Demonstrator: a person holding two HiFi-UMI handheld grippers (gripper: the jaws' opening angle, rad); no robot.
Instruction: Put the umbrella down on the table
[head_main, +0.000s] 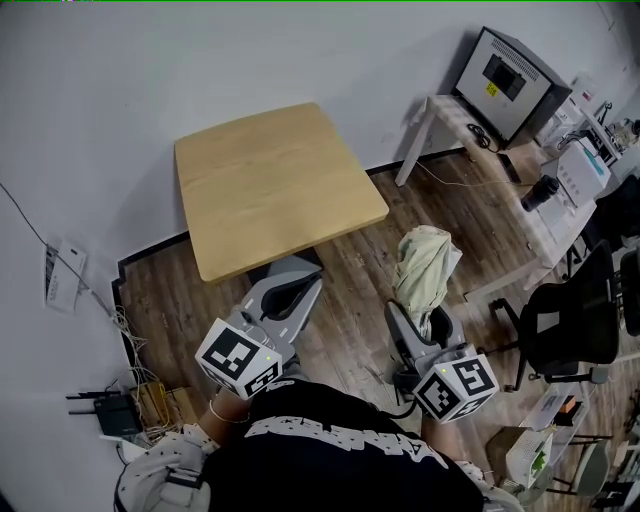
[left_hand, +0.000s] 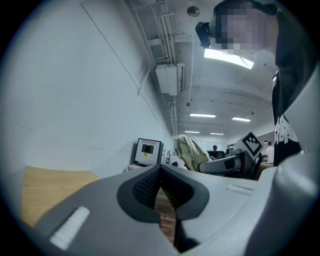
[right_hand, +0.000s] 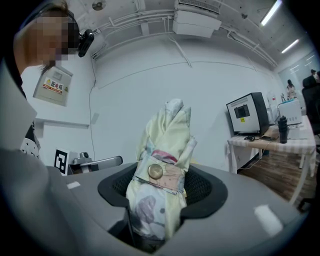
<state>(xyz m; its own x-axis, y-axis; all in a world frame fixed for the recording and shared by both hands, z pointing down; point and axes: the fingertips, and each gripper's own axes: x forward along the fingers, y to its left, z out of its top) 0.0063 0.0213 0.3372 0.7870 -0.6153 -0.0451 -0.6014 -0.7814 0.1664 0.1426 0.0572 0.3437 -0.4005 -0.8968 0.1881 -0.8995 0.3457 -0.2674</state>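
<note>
Beside table (head_main: 280, 185): right tongs (right_hand: 159, 195) clenched on folded umbrella (head_main: 425, 265); left tongs (left_hand: 160, 175) closed, empty.

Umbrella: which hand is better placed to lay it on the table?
Right. The right gripper already holds the folded umbrella between its jaws; the left gripper is shut and empty, though nearer the table.

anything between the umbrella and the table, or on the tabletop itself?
Nothing visible. The folded umbrella is clamped in the right gripper; only wood floor lies between it and the table, whose top shows bare. The left gripper, jaws shut and empty, is off to the side.
</note>
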